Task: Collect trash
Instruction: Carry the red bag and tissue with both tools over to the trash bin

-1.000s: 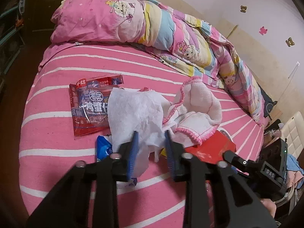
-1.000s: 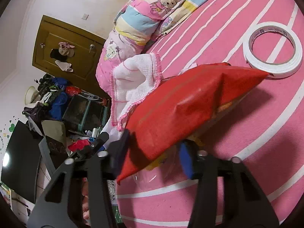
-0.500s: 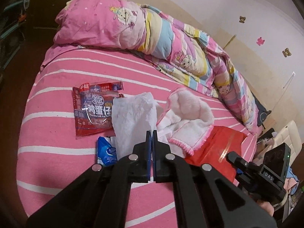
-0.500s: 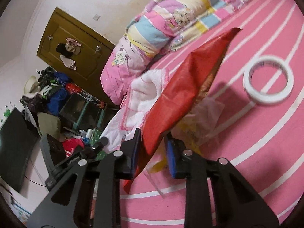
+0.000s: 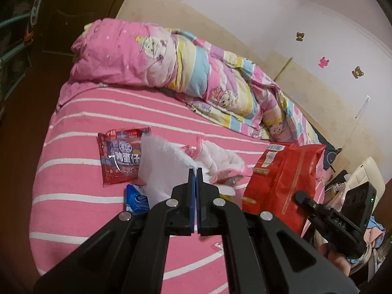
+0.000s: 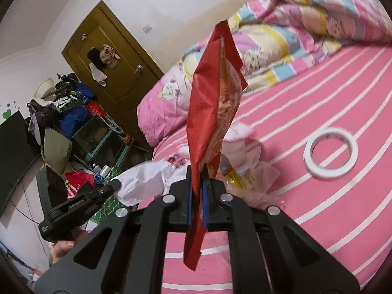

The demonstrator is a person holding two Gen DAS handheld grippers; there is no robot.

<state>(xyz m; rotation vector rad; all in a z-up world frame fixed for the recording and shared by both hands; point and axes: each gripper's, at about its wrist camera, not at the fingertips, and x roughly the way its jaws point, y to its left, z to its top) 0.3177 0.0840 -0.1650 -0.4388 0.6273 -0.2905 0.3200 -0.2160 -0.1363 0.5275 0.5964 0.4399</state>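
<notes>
On the pink striped bed, my left gripper (image 5: 196,171) is shut on a crumpled white tissue (image 5: 161,169) and holds it a little above the sheet. A red snack packet (image 5: 120,156) and a small blue packet (image 5: 137,199) lie flat to its left. A pink-trimmed white cloth (image 5: 218,161) sits just behind. My right gripper (image 6: 196,171) has its jaws closing on a large red bag (image 6: 210,112), the pads pressing its lower part. The bag stands upright on edge. A clear wrapper with yellow print (image 6: 245,181) lies under it.
A white tape roll (image 6: 330,156) lies on the bed to the right. A rolled pink patterned quilt (image 5: 186,71) runs along the far side by the wall. Left of the bed are a brown door (image 6: 115,73) and piled clutter (image 6: 68,112). The bed's edge curves near me.
My left jaws shut on the tissue and lifted it. My right jaws closed on the red bag, raised it and rolled, so it went from lying flat to standing on edge.
</notes>
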